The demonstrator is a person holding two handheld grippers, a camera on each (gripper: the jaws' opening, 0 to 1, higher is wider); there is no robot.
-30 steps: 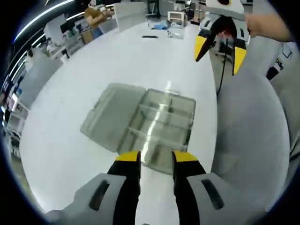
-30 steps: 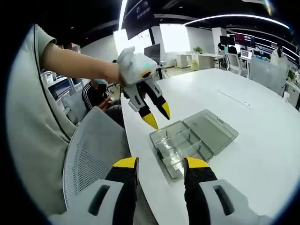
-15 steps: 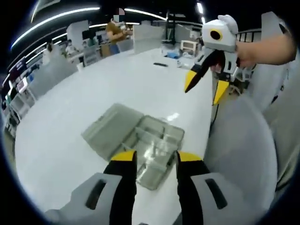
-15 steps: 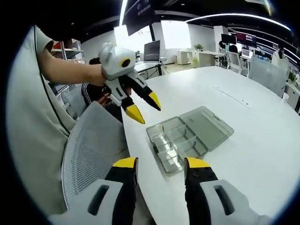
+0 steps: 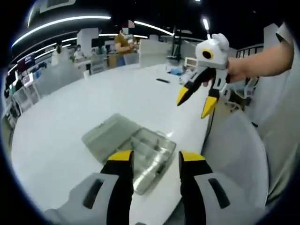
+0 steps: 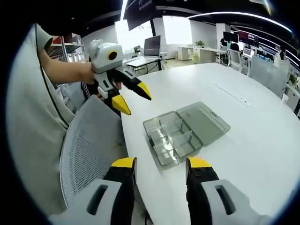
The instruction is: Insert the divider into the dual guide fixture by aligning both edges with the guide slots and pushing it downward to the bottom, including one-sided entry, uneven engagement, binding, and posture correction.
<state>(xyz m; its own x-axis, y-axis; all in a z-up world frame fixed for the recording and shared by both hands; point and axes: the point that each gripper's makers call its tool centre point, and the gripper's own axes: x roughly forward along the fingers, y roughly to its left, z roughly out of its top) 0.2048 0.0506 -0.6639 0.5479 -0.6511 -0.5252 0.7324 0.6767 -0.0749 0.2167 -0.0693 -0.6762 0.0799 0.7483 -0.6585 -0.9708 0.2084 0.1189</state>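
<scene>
A clear plastic compartment box [image 5: 143,151] lay open near the edge of the big white table [image 5: 70,126], its hinged lid [image 6: 204,123] folded flat beside the tray. Thin walls split the tray [image 6: 169,138] into several compartments; from where I stood I could not tell whether any single divider was loose or only partly seated, the plastic being too clear and too small to judge.

The left gripper [image 5: 154,159] was held above the box with its yellow-tipped jaws spread and nothing between them. In the right gripper view it hung in the air over the chair, apart from the box. The right gripper [image 6: 159,164] was likewise spread and empty, held up off the table; in the left gripper view it showed beyond the table edge, gripped by a bare hand [image 5: 236,70].

A grey mesh office chair [image 6: 89,150] stood just at the table's edge, between the person and the box. Farther along the table lay a small dark object [image 5: 162,80] and some clutter [image 5: 180,70] too distant to identify. Desks, monitors [image 6: 152,46] and other people stood in the background. No writing or label could be read anywhere.
</scene>
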